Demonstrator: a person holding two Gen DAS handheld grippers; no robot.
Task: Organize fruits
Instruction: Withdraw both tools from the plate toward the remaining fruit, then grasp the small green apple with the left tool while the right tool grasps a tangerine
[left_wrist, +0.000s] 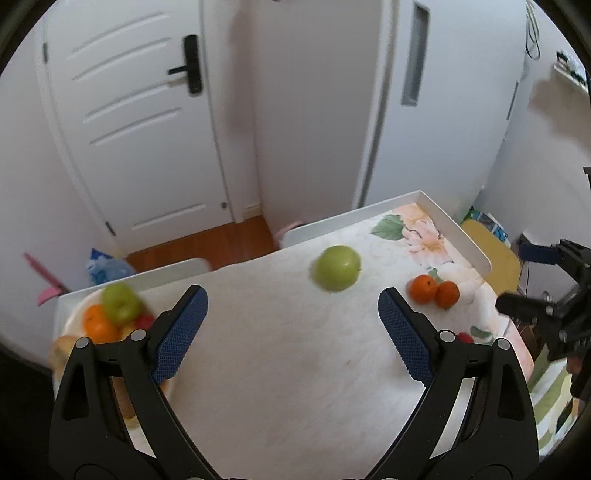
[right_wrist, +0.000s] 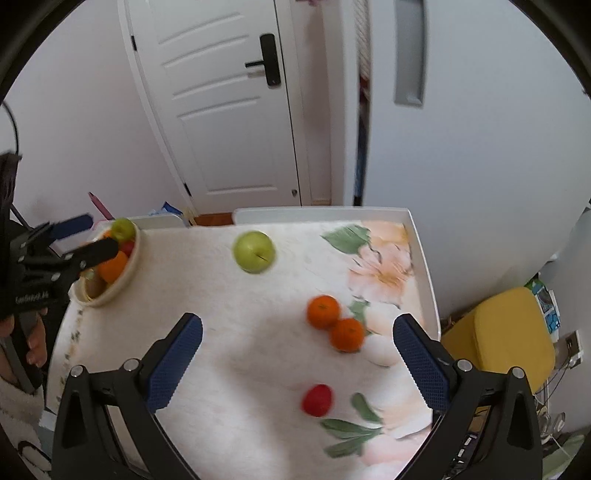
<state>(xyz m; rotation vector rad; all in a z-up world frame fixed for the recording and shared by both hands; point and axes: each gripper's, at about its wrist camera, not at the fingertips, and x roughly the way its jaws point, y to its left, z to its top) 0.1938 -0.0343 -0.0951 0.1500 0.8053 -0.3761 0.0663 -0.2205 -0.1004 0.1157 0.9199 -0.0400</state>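
Observation:
A loose green apple (left_wrist: 336, 267) (right_wrist: 254, 252) lies mid-table on the floral cloth. Two oranges (right_wrist: 323, 311) (right_wrist: 347, 334) touch each other at the right, with a small red fruit (right_wrist: 316, 400) and a pale egg-shaped fruit (right_wrist: 380, 349) nearer. A cream bowl (right_wrist: 122, 284) (left_wrist: 70, 321) at the left holds a green apple (right_wrist: 123, 229), an orange (right_wrist: 112, 266) and other fruit. My left gripper (left_wrist: 292, 295) (right_wrist: 92, 236) is open and holds nothing, beside the bowl. My right gripper (right_wrist: 298, 321) (left_wrist: 517, 280) is open with nothing in it, above the cloth near the oranges.
The table has a raised white rim (right_wrist: 421, 251) along its far and right edges. A yellow stool (right_wrist: 506, 328) stands to the right of the table. A white door (right_wrist: 229, 110) and a wall lie beyond. A person's hand (right_wrist: 33, 343) grips the left tool.

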